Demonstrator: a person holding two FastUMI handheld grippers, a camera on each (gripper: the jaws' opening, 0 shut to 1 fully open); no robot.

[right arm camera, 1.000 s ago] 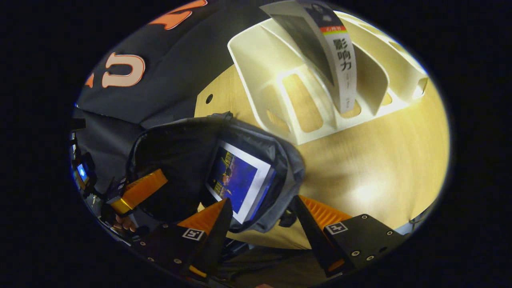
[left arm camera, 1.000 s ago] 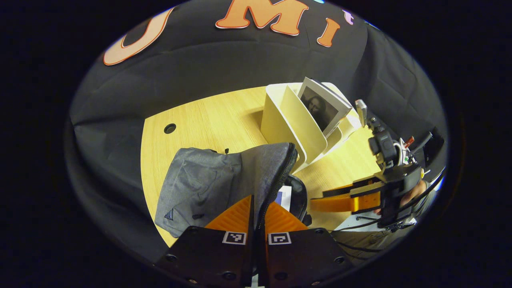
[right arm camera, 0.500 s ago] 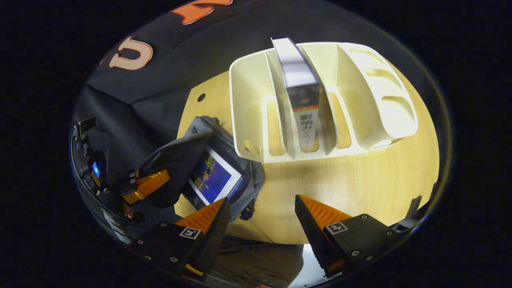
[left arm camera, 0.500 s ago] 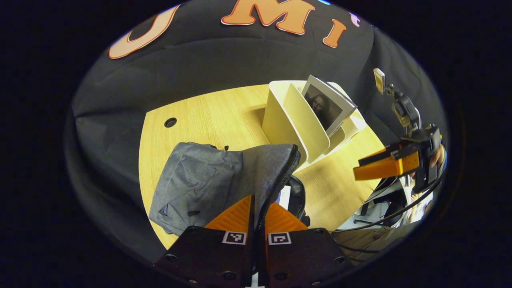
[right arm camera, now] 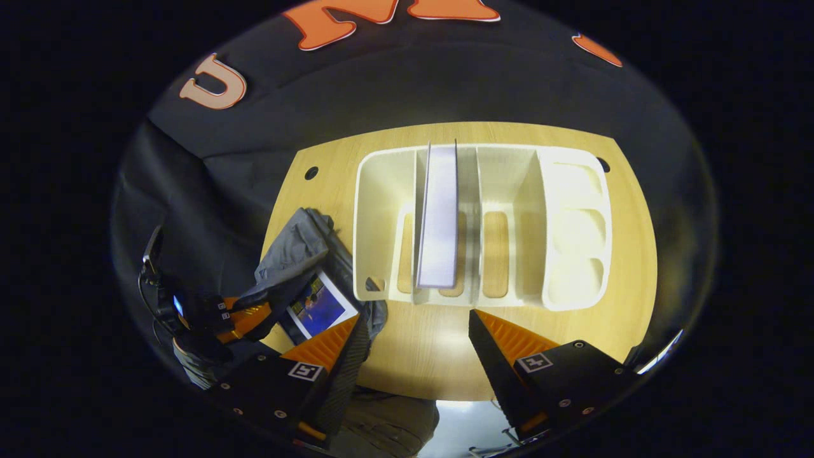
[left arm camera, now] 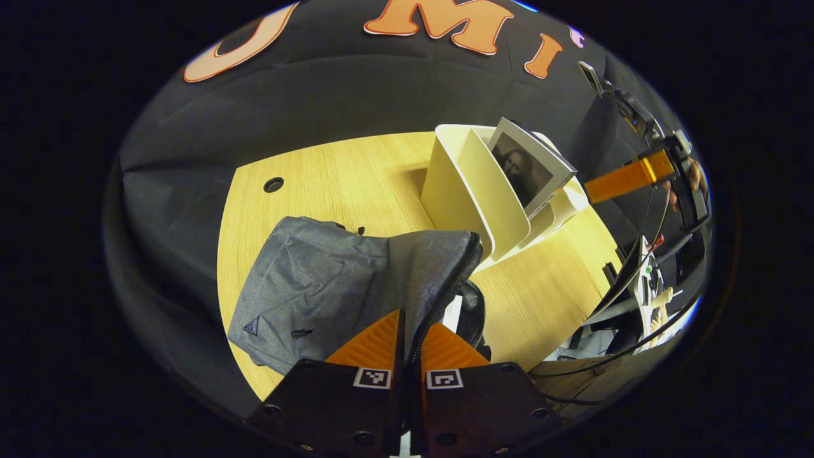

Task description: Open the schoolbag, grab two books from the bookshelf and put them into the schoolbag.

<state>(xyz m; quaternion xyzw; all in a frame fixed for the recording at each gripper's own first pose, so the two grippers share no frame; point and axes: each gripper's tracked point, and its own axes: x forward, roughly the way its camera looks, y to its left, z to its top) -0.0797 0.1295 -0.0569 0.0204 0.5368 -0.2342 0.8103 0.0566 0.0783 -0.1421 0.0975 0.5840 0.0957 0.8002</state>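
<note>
On the wooden worktop (right arm camera: 572, 331): one cream bookshelf (right arm camera: 566, 222) with upright dividers; beside it one grey schoolbag (left arm camera: 318, 286), lying open. One book (right arm camera: 439, 219) stands in the second slot from the bookshelf's left end; the left gripper view shows its portrait cover. One book with a blue cover (right arm camera: 318, 305) lies inside the schoolbag, as the right gripper view shows. Left gripper (left arm camera: 410, 334): jaws closed on the schoolbag's zipper edge. Right gripper (right arm camera: 416, 331): jaws wide apart, empty, above the worktop before the bookshelf.
</note>
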